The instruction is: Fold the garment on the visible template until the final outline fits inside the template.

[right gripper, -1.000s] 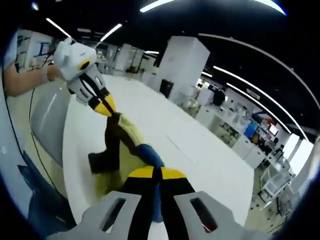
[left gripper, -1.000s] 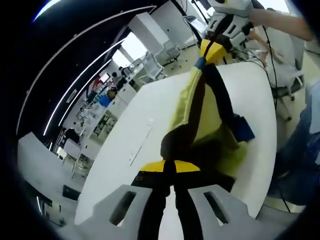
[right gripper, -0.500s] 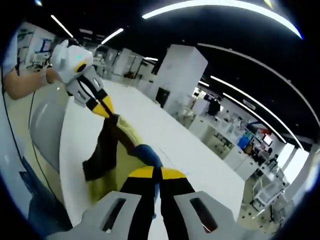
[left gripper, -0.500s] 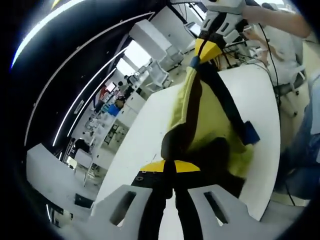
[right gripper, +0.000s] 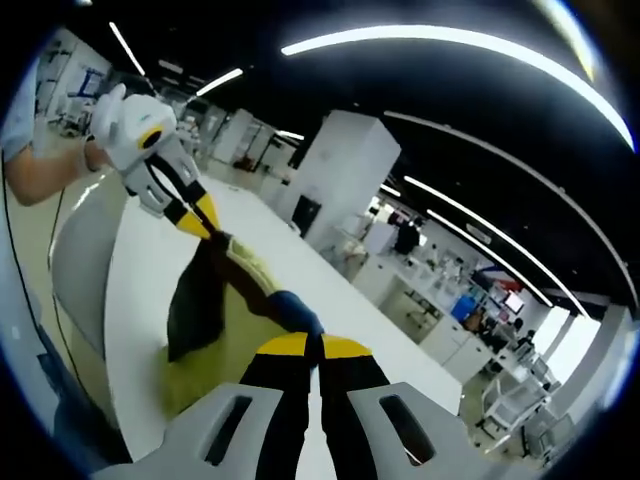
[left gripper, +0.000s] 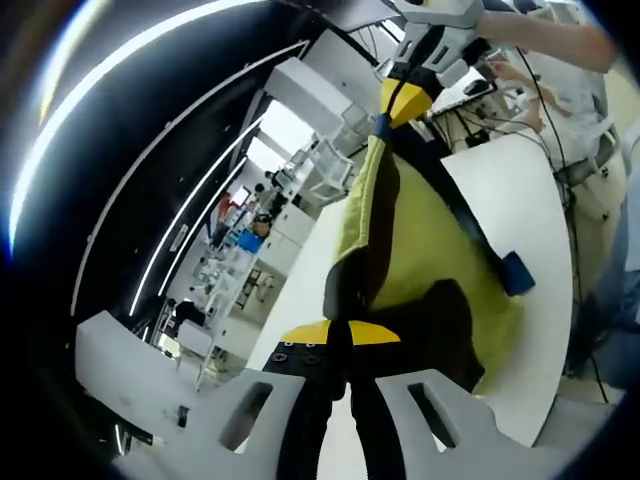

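We held the garment (left gripper: 420, 250) stretched above the white table (left gripper: 540, 200). Our left gripper (left gripper: 338, 330) clamped one end at 6 o'clock. Our right gripper (left gripper: 392, 112) pinched the other at 12.

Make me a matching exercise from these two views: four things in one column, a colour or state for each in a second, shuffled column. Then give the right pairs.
Things:
1. left gripper
2. garment
3. table
4. cuff

States or colours:
A. white, under the cloth
B. blue, at the end of a dark sleeve
C. shut on a dark part of the cloth
D. yellow-green with dark parts, stretched between both grippers

Pairs: 1-C, 2-D, 3-A, 4-B
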Action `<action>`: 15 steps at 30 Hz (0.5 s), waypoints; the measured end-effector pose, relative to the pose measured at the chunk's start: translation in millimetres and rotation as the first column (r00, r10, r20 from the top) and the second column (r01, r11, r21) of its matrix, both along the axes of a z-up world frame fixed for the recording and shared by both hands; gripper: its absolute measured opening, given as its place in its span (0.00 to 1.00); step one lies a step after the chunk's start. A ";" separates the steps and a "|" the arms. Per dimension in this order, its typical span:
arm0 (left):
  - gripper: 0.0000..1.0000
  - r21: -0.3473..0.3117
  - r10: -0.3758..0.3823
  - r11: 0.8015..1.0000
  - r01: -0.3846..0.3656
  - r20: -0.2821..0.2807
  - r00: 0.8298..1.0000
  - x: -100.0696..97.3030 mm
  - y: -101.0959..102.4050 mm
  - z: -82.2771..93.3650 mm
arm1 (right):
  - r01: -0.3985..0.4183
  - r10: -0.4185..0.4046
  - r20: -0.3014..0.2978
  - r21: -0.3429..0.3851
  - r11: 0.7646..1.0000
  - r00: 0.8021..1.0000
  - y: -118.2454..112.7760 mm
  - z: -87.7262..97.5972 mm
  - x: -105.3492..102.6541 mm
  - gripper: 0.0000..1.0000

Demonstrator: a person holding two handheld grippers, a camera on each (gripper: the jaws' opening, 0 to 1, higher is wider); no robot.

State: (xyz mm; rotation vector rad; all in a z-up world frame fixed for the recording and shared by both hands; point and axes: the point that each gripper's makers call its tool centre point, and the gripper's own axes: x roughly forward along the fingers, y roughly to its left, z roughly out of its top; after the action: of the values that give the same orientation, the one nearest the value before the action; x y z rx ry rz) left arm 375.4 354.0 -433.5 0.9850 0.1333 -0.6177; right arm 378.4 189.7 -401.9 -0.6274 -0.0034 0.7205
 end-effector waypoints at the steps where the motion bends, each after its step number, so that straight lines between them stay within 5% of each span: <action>1: 0.00 0.001 -0.002 1.000 0.002 0.010 1.000 -0.7 0.4 3.8 | 0.001 -0.001 0.004 0.000 1.000 1.000 -0.2 2.7 0.3 0.02; 15: 0.00 0.000 0.002 1.000 -0.002 0.117 0.993 -20.2 5.5 43.8 | 0.005 -0.004 0.123 -0.014 1.000 0.992 1.9 41.6 -17.7 0.02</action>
State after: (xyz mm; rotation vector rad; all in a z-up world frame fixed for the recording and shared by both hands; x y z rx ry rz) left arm 355.2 359.5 -389.7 1.0188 0.0301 -0.5565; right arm 360.8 191.6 -360.3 -0.6844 -0.1106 0.6772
